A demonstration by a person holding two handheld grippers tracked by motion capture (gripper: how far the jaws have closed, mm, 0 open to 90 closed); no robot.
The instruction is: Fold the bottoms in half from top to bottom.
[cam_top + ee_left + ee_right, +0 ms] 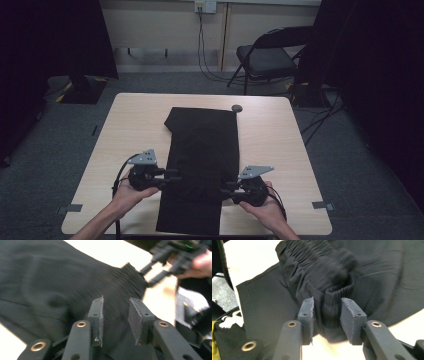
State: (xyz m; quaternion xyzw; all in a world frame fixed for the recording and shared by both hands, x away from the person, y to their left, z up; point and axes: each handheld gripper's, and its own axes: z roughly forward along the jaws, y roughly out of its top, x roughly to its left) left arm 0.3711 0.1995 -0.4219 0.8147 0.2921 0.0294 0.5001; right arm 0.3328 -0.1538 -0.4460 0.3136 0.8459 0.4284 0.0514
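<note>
The likeliest slip, as I judge it, is a one-sided grab: the gathered elastic waistband [319,262] is bunched into a thick hump, so a pad could catch just its top layer and drag the fold askew. The black trousers [202,150] lie down the middle of the high view, on the table [280,145]. The left gripper [172,177] sits at the cloth's lower-left edge and the right gripper [227,191] at its lower-right, both with jaws parted over fabric, pinching nothing.
</note>
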